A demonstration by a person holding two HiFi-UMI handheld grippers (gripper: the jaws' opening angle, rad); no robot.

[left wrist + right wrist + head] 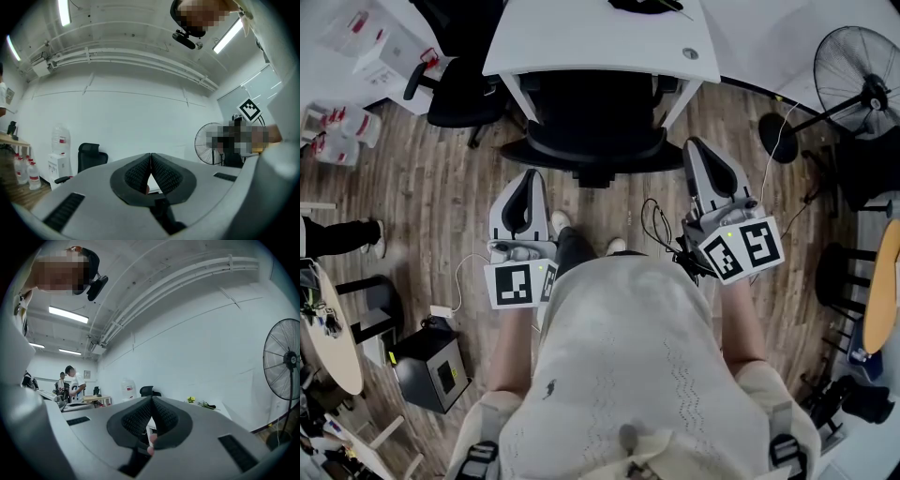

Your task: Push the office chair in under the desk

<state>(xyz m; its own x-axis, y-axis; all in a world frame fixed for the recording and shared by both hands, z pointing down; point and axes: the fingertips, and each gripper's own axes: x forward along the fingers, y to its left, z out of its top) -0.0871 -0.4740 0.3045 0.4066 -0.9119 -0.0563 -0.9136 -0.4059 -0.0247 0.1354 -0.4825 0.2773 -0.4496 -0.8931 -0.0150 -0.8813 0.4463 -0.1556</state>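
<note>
The black office chair (591, 127) stands in front of me with its seat tucked partly under the white desk (600, 37). Its back rim faces me. My left gripper (529, 178) is held just short of the chair's left side, jaws shut and empty. My right gripper (699, 148) is held beside the chair's right side, near the desk leg, also shut and empty. Neither visibly touches the chair. In the left gripper view the left gripper (150, 157) points up at the wall, pads together. In the right gripper view the right gripper (152, 400) does the same, with the desk top (206, 406) just beyond.
A second black chair (455, 89) stands left of the desk. A floor fan (862, 75) stands at the right, and a black box (431, 367) and a round table (337, 347) at the lower left. A person's leg (342, 236) is at the left edge. Cables (661, 230) hang near my right gripper.
</note>
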